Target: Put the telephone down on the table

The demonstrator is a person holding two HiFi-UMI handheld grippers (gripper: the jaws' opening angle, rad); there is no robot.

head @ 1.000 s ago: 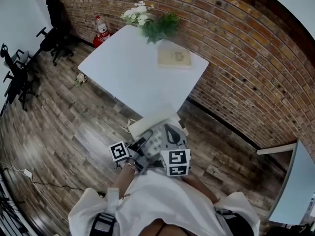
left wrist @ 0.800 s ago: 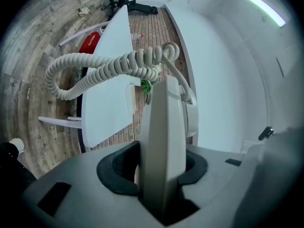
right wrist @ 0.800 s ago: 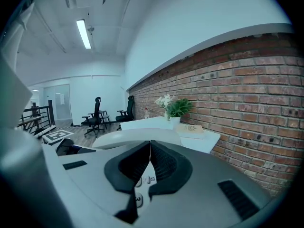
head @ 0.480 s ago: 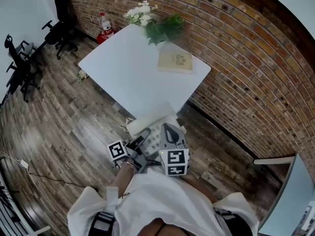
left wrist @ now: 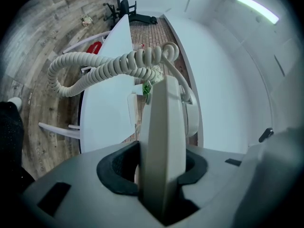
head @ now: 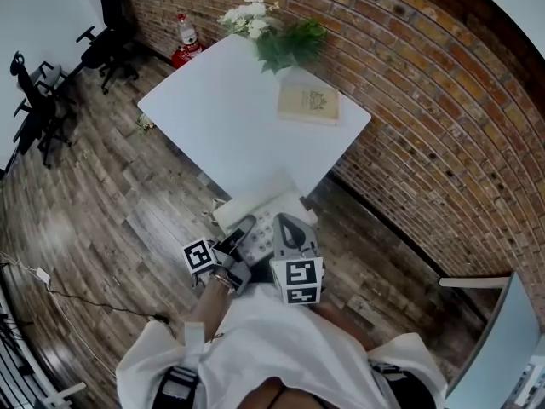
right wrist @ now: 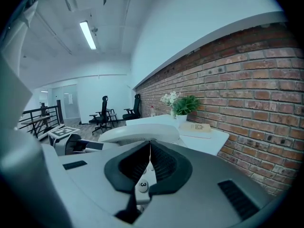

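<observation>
1. Table (head: 230, 118): white, square top.
2. Phone (head: 268, 228): held above the floor, just off the table's near corner, not touching it.
3. Left gripper (left wrist: 160, 171): jaws clamped on the phone's edge.
4. Right gripper (right wrist: 149, 169): jaws clamped on the phone's keypad side.
5. Book (head: 308, 105): at the table's right edge.

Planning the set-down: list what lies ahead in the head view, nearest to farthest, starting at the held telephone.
telephone → table → book → potted plant
</observation>
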